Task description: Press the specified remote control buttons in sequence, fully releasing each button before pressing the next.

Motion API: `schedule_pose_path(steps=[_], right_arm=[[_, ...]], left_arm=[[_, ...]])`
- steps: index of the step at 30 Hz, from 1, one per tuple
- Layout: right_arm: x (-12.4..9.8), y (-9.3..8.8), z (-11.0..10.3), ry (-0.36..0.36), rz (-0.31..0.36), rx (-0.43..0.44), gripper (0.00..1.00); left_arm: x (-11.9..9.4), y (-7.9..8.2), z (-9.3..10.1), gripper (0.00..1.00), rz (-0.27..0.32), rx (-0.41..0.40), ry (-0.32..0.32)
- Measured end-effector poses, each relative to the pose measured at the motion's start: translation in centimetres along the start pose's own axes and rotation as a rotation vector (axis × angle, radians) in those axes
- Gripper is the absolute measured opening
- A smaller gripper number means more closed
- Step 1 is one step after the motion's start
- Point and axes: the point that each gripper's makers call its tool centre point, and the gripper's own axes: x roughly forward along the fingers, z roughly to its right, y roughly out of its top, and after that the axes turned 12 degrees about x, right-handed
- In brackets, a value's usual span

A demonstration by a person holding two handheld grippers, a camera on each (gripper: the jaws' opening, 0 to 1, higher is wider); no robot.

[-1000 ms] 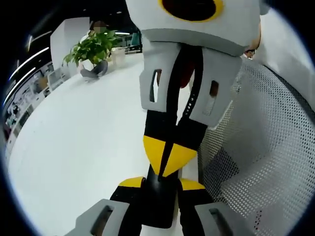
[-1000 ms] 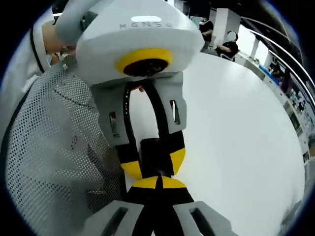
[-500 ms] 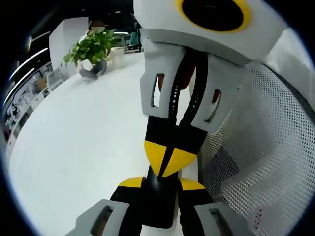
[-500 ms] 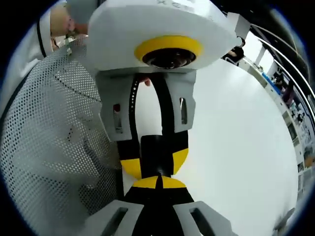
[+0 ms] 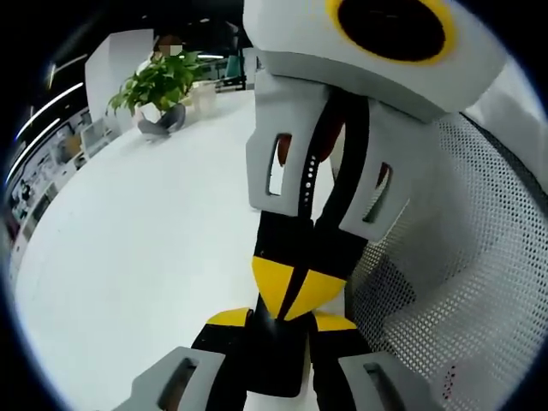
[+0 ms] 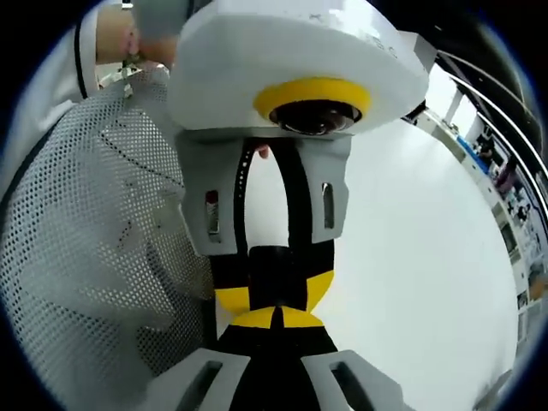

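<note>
A black remote control (image 5: pixel 272 364) is clamped between the yellow-tipped jaws of my left gripper (image 5: pixel 281 324), which is shut on it. My right gripper (image 5: pixel 295 289) comes down from the top of the left gripper view, its yellow tips pressed together and resting on the remote's face. In the right gripper view, my right gripper (image 6: pixel 274 318) rises from the bottom, shut, with its tips against the remote (image 6: pixel 272 272). The left gripper (image 6: pixel 274 296) faces it there, one jaw on each side of the remote. The buttons are hidden.
A white table (image 5: pixel 137 240) spreads under both grippers. A potted plant (image 5: pixel 163 86) stands at its far end. A person's white mesh garment (image 5: pixel 454 257) lies close beside the grippers, also seen in the right gripper view (image 6: pixel 86 240), with a hand (image 6: pixel 120 38) above it.
The two grippers have tilted closer together, so each looms larger in the other's view. The right gripper's tips have slid slightly down the remote. The left gripper's hold is unchanged.
</note>
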Motion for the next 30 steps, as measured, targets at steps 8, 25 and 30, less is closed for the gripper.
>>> schedule_pose_path(steps=[8,25,30], right_arm=[[0.06,0.02,0.13,0.009,-0.011,0.021,0.00],[0.26,0.14,0.38,-0.015,-0.022,0.113,0.00],[0.09,0.00,0.22,-0.003,0.014,0.114,0.00]], left_arm=[[0.00,-0.01,0.01,0.25,-0.003,0.023,-0.017],[0.07,0.01,-0.04,0.25,-0.017,0.015,-0.011],[0.07,0.00,-0.01,0.25,-0.022,0.017,-0.013]])
